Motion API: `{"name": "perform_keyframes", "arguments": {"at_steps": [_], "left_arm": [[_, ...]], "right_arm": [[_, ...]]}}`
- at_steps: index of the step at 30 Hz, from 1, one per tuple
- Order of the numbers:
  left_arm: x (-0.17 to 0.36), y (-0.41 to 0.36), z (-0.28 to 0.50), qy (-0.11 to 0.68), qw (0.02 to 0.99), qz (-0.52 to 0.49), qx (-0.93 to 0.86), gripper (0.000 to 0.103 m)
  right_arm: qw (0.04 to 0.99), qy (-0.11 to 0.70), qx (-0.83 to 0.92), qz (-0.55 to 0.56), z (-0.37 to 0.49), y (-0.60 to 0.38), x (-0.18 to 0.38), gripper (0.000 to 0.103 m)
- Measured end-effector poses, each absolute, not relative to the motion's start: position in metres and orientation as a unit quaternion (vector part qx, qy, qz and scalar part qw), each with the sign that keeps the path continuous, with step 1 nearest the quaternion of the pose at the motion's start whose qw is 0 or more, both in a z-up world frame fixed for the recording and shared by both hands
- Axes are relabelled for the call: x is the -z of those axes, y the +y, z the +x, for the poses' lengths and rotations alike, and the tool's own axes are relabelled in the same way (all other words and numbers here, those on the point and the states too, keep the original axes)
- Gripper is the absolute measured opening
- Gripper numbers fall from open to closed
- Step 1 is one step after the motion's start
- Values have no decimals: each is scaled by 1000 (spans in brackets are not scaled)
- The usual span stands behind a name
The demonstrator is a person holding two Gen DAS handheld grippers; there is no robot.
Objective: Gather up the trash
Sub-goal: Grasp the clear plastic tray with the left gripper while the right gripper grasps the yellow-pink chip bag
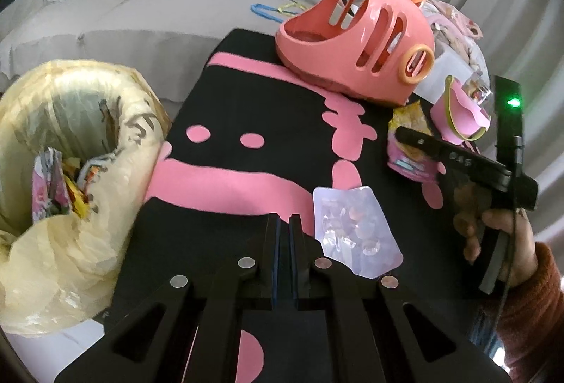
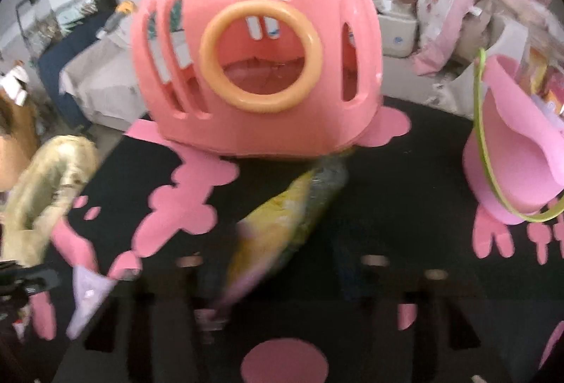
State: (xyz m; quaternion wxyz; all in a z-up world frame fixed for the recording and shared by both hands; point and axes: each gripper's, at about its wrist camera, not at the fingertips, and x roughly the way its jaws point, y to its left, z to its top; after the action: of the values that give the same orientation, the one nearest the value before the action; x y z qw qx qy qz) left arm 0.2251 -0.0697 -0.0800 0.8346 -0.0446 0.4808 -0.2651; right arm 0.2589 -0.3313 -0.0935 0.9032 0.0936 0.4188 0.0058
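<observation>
Pale plastic wrapper (image 1: 352,228) lies just right of the left gripper (image 1: 283,224), whose jaws are together and empty. Yellow wrapper (image 2: 278,231) sits between the right gripper (image 2: 282,263) fingers; blurred, cannot tell if clamped. Step: pickup. Next move likely needs a firm clamp, then carry to the yellow bag (image 1: 70,122), far left. Count: two loose wrappers, one bag.

The left wrist view looks steeply down along its fingers (image 1: 273,242) onto a black and pink mat (image 1: 246,115), close above it. Left of the fingers sits a yellow bag (image 1: 70,171); ahead and right, a pink toy house (image 1: 356,44) and a small pink bucket (image 1: 461,115).

The right wrist view, blurred, looks down along its own fingers (image 2: 349,277) and faces the same toy house (image 2: 257,65) from much nearer. Both views share the mat (image 2: 405,178), the house, the bucket (image 2: 511,164), the bag (image 2: 46,178) and a pale clear packet (image 1: 352,228) (image 2: 88,291) lying between the two.
</observation>
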Motion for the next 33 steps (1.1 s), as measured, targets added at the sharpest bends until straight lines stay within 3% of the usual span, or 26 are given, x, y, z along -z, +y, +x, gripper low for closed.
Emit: {"name": "perform_keyframes", "arguments": {"at_steps": [2, 3, 11, 22, 31, 32, 33], "left_arm": [[84, -69, 226, 489, 826, -58, 274, 6], [85, -69, 226, 492, 822, -65, 280, 6], [90, -72, 227, 509, 799, -102, 305, 10], [94, -73, 232, 519, 787, -115, 313, 25], [96, -94, 238, 537, 759, -126, 347, 24], [95, -96, 236, 537, 761, -119, 346, 22], [93, -98, 234, 535, 763, -111, 345, 11]], "right_arm": [[909, 406, -16, 98, 247, -332, 88, 10], [910, 403, -19, 95, 242, -330, 85, 9], [896, 408, -119, 127, 196, -301, 66, 9], [869, 454, -161, 115, 185, -257, 105, 9], [873, 449, -159, 110, 181, -258, 107, 9], [874, 448, -157, 106, 181, -256, 107, 9], [875, 447, -157, 103, 180, -256, 106, 9]]}}
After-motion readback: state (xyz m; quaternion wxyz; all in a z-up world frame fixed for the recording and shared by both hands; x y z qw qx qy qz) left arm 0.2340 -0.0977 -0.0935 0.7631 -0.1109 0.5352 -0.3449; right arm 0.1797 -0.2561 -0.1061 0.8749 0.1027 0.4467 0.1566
